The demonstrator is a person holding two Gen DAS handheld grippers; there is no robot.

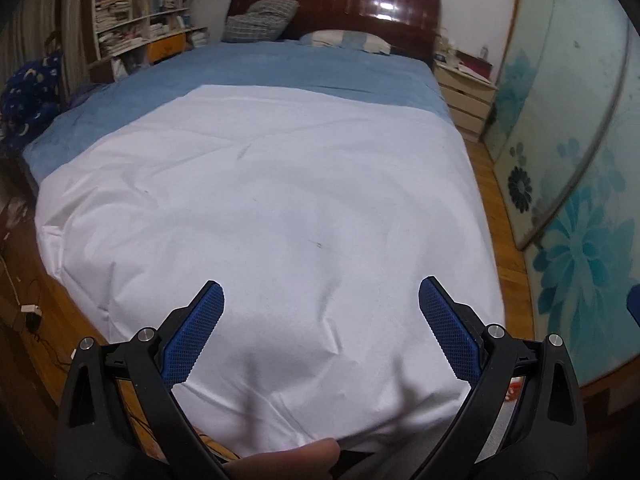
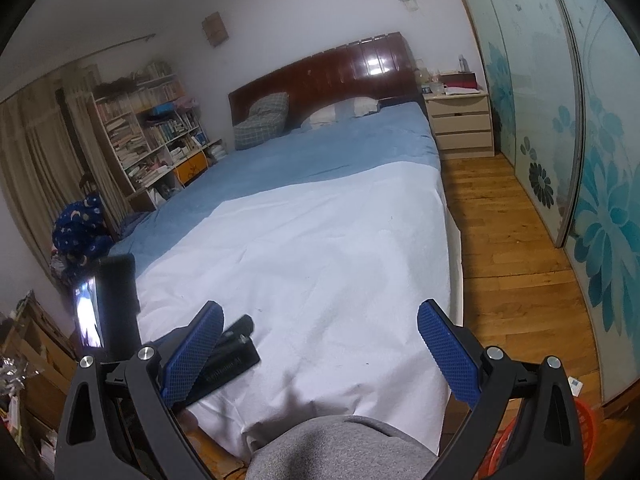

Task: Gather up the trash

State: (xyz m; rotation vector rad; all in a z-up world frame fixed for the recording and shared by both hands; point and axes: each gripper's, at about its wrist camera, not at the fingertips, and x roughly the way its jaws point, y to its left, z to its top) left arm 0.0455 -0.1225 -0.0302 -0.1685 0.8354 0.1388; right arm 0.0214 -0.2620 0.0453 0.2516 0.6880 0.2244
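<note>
No trash item shows clearly on the bed. A white sheet (image 1: pixel 280 200) covers the near half of the bed, over a blue sheet (image 1: pixel 280 68). My left gripper (image 1: pixel 320 332) hovers open over the white sheet's near edge, with nothing between its blue pads. My right gripper (image 2: pixel 320 344) is open too, above the bed's near right corner. In the right wrist view the left gripper (image 2: pixel 242 332) lies low at the left, partly hidden behind my right gripper's left finger. A red-orange plastic basket (image 2: pixel 504 448) stands on the floor at the lower right. A small white scrap (image 2: pixel 575 386) lies near it.
Wooden floor (image 2: pixel 508 232) runs along the bed's right side, bounded by flowered sliding doors (image 2: pixel 600 200). A nightstand (image 2: pixel 460 124) stands by the dark headboard (image 2: pixel 340 72). Bookshelves (image 2: pixel 152 132) and a blue bundle (image 2: pixel 80 228) crowd the left. A person's grey sleeve (image 2: pixel 340 448) is at the bottom.
</note>
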